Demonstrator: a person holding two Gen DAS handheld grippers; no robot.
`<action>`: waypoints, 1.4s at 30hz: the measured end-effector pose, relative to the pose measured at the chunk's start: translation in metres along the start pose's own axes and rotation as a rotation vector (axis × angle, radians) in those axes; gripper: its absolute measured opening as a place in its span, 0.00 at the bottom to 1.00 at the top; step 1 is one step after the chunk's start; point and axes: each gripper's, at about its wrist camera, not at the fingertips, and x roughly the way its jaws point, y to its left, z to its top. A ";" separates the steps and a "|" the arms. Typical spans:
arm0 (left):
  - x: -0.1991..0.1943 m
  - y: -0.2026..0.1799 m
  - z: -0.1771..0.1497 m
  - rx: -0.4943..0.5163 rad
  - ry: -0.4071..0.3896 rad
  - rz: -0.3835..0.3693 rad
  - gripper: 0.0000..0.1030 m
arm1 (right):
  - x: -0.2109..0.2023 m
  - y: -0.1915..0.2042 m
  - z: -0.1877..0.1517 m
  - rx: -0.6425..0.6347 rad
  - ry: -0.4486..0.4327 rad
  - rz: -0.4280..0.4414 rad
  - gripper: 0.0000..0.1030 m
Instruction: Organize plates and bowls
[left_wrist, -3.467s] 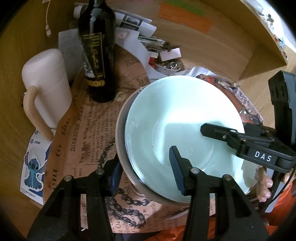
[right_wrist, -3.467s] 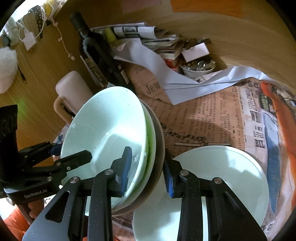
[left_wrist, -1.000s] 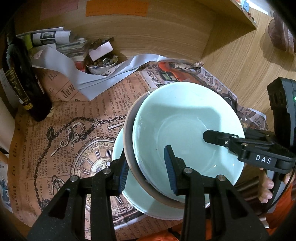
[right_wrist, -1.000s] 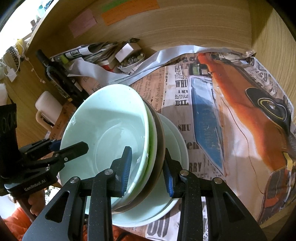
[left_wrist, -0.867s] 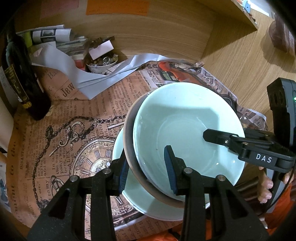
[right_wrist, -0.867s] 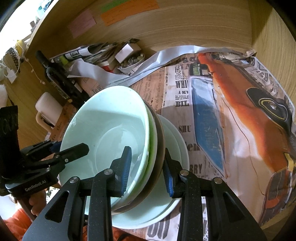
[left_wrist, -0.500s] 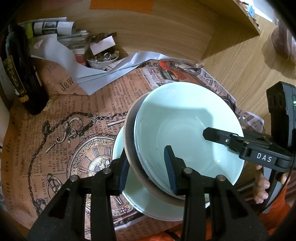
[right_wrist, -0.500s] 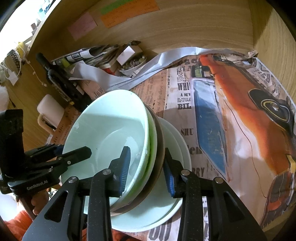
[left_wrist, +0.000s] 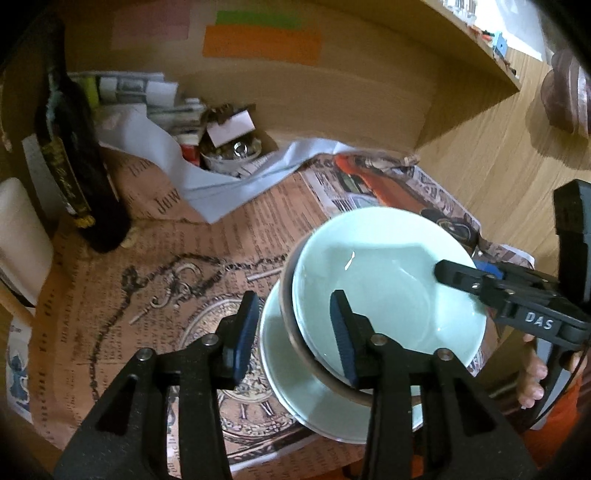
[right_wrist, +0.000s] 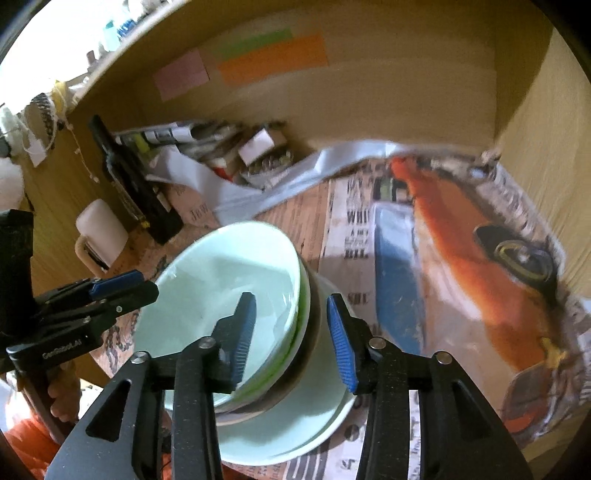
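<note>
A stack of bowls sits on a pale plate (left_wrist: 291, 380) (right_wrist: 314, 417) on the newspaper-covered shelf. On top is a mint bowl (left_wrist: 388, 288) (right_wrist: 221, 288), under it a green bowl (right_wrist: 303, 310), then a brown bowl (left_wrist: 286, 295) (right_wrist: 314, 328). My left gripper (left_wrist: 293, 332) straddles the stack's near-left rim, one pad inside the mint bowl and one outside. Its jaws are opening and neither pad presses. My right gripper (right_wrist: 291, 336) straddles the opposite rim the same way, jaws opening, with gaps on both sides. Each gripper also shows in the other's view (left_wrist: 480, 284) (right_wrist: 110, 291).
A dark wine bottle (left_wrist: 74, 177) (right_wrist: 136, 188) and a white mug (left_wrist: 18, 236) (right_wrist: 99, 225) stand at the left. A small dish of bits (left_wrist: 232, 151) and loose papers (left_wrist: 155, 147) lie at the back. Wooden walls close the back and right. A hand (left_wrist: 532, 380) holds the right gripper.
Both grippers' jaws have spread away from the stack's rim. The stack stays on the plate. Both views have pulled back and tipped up a little.
</note>
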 end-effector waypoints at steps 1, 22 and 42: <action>-0.003 -0.001 0.000 0.003 -0.011 0.003 0.45 | -0.006 0.001 0.001 -0.007 -0.017 -0.001 0.37; -0.111 -0.042 -0.002 0.083 -0.414 0.052 0.89 | -0.114 0.034 -0.009 -0.109 -0.365 0.028 0.74; -0.142 -0.063 -0.027 0.102 -0.545 0.109 0.99 | -0.145 0.042 -0.032 -0.115 -0.472 0.043 1.00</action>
